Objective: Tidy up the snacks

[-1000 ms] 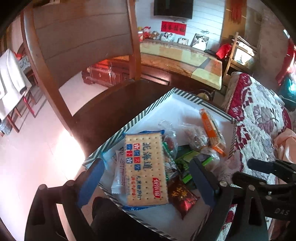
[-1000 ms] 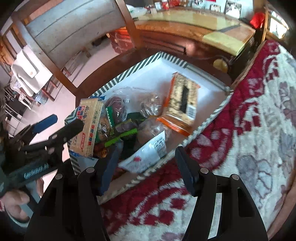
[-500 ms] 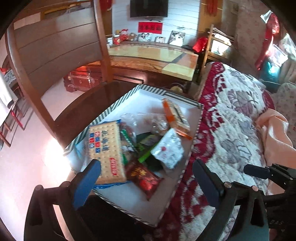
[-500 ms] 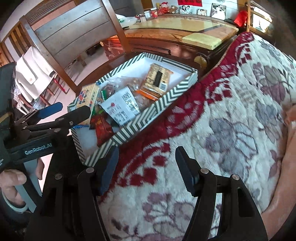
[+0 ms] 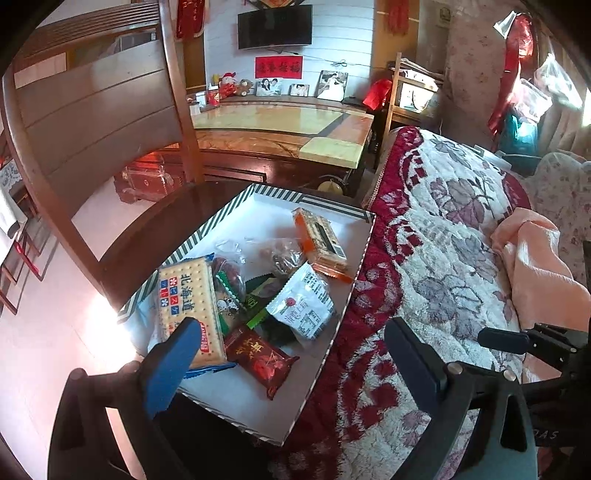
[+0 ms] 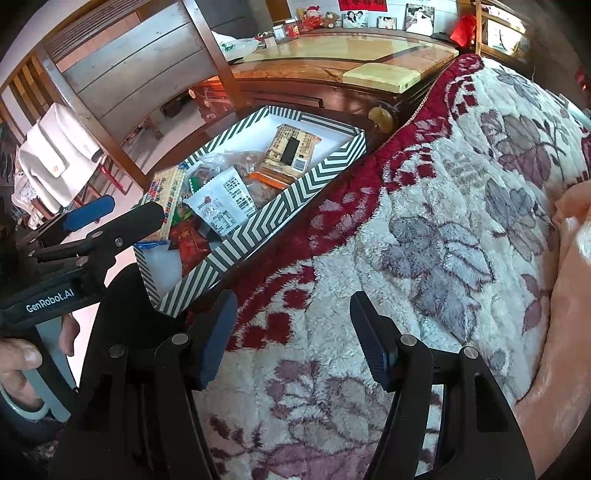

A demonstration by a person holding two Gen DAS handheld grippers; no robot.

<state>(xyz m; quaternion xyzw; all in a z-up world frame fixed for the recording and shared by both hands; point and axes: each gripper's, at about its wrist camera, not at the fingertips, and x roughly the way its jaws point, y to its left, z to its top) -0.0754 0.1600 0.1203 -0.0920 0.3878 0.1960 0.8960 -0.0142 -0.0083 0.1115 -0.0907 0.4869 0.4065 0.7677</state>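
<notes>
Jaws of the right gripper point(image 6: 291, 336) stand wide apart with nothing between them, poised over the red-and-cream floral blanket point(image 6: 424, 206). Its own camera shows what the left one misses: a hand point(image 6: 22, 354) wrapped around the left gripper's handle at the near left, and a white garment point(image 6: 55, 155) draped over a chair at the far left. The left gripper point(image 5: 288, 354) also stands wide and empty, its blue pad point(image 5: 173, 365) in front of the near corner of the striped snack box point(image 6: 258, 218), which sits on a dark wooden chair seat point(image 5: 155, 225) just left of the blanket. From the left camera the box's contents read clearly: a cracker pack point(image 5: 188, 306) at the near left, a dark red wrapped snack point(image 5: 262, 362) just right of it, a white sachet point(image 5: 301, 302) in the middle, and an orange-edged packet point(image 5: 321, 243) toward the far right. That camera alone shows a peach cloth point(image 5: 535, 258) on the blanket and a wall television point(image 5: 273, 26) far behind.
</notes>
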